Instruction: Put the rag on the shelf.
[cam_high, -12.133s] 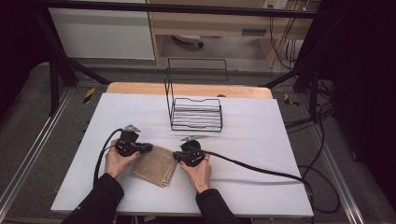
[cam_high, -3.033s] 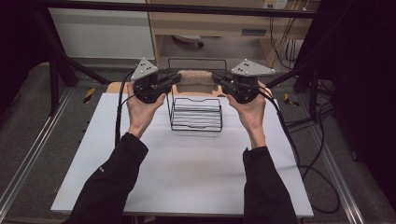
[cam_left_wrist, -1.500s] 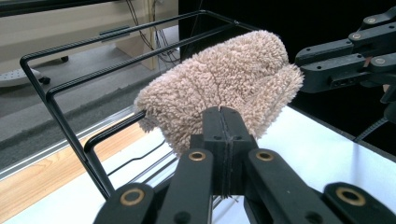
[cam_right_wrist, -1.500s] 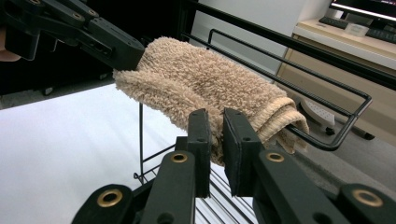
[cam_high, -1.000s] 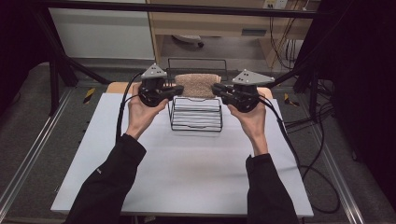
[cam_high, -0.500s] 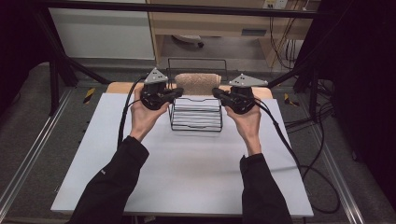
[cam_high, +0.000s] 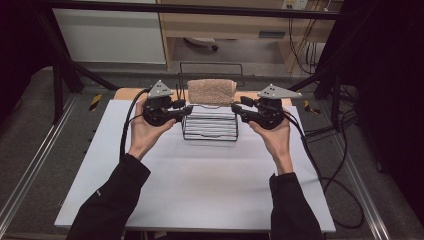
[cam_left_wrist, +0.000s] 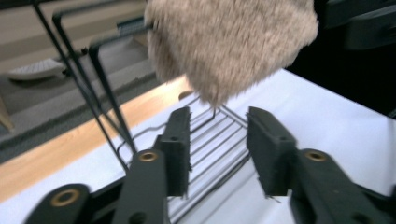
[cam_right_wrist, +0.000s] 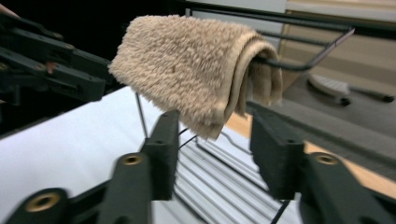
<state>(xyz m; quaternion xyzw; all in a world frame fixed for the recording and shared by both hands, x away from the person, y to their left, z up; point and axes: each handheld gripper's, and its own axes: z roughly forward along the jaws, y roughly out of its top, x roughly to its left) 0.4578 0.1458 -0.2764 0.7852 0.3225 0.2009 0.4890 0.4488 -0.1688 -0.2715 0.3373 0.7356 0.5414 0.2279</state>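
Observation:
A beige folded towel (cam_high: 211, 91) hangs over the top bar of a black wire rack (cam_high: 210, 131) at the far middle of the white table (cam_high: 200, 185). My left gripper (cam_high: 187, 111) sits just left of it and my right gripper (cam_high: 234, 107) just right, both pointing inward. In the left gripper view the towel (cam_left_wrist: 229, 42) hangs just beyond my left gripper (cam_left_wrist: 217, 149). In the right gripper view the towel (cam_right_wrist: 187, 65) drapes over the bar ahead of my right gripper (cam_right_wrist: 212, 149). Both pairs of jaws have just been opening, and no pad presses on the towel.
The rack's wire base (cam_left_wrist: 210, 140) lies under both grippers. A wooden strip (cam_high: 125, 93) edges the table's far side, and black frame bars (cam_high: 65, 70) stand beyond it. Cables (cam_high: 320, 165) trail off to the right. The other gripper (cam_right_wrist: 46, 65) shows at the left of the right gripper view.
Both grippers have let go of the towel, which now hangs by itself on the rack's top bar. The two grippers have drawn slightly apart and a little lower.

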